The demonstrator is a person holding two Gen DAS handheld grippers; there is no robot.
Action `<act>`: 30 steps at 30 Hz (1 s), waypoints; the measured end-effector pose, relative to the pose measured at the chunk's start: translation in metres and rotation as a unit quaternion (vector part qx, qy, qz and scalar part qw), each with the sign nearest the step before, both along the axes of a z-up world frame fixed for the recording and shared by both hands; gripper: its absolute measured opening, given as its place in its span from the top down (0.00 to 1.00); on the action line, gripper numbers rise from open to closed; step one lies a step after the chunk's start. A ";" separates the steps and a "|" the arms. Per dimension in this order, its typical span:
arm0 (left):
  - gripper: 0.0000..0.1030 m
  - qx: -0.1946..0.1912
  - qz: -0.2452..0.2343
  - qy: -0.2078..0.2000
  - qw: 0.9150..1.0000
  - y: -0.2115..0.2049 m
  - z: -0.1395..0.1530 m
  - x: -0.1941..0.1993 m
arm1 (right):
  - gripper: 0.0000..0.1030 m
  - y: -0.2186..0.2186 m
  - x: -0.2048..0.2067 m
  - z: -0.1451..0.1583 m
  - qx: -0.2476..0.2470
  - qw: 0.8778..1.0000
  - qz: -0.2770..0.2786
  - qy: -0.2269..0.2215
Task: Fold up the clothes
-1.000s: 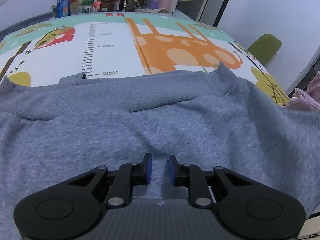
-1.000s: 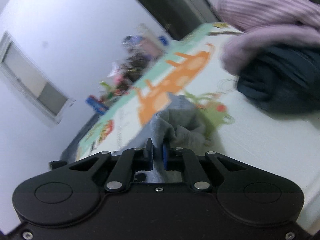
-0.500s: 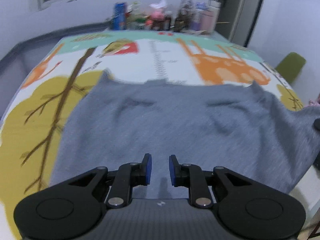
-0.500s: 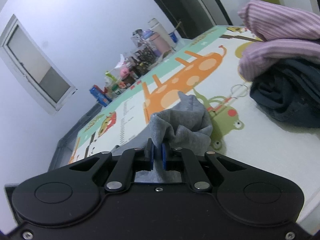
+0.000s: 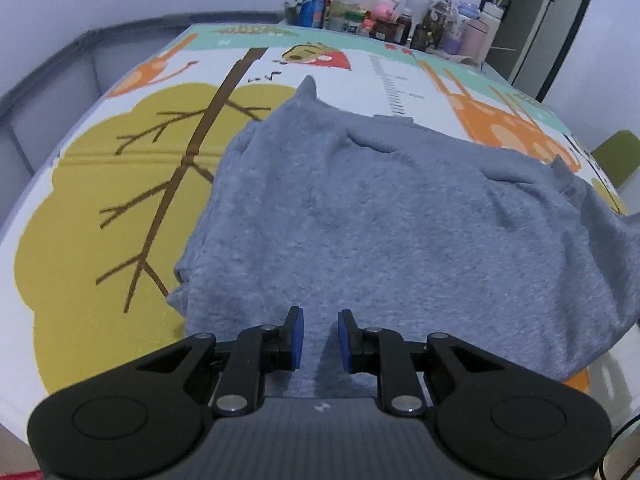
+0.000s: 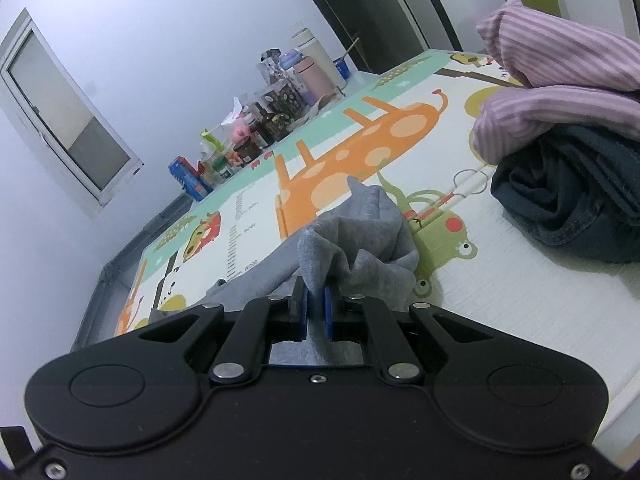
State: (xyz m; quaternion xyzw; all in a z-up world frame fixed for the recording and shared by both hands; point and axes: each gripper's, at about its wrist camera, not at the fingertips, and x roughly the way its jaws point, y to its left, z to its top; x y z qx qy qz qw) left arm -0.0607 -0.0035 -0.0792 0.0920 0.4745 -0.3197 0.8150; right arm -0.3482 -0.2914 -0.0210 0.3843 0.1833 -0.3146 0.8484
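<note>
My left gripper (image 5: 319, 338) hangs over the near hem of the grey sweatshirt (image 5: 400, 232), its 2 blue-padded fingers (image 5: 295, 338) parted with nothing between them. The sweatshirt lies spread across the cartoon play mat (image 5: 100, 200), filling the view from 6 o'clock up to 1 o'clock. My right gripper (image 6: 316, 312) has its fingers pinched narrow on a bunched fold of the same sweatshirt (image 6: 360, 240), lifted off the mat. At 3 o'clock from it sits a folded dark denim garment (image 6: 560, 196) under a striped purple garment (image 6: 560, 80). Bottles and jars (image 6: 260, 120) crowd the mat's far edge at 11 o'clock.
</note>
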 end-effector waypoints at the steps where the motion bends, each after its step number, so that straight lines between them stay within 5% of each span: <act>1: 0.80 -0.003 0.001 0.004 1.000 0.001 -0.002 0.001 | 0.94 0.001 0.001 0.002 -0.002 1.000 0.002 0.001; 17: 0.79 -0.034 -0.009 0.042 0.999 0.004 -0.018 0.008 | 0.95 0.063 0.074 0.042 -0.031 0.984 0.170 -0.044; 30: 0.79 -0.078 -0.008 0.080 0.994 0.016 -0.024 0.019 | 0.95 0.146 0.136 0.043 -0.015 0.939 0.343 -0.032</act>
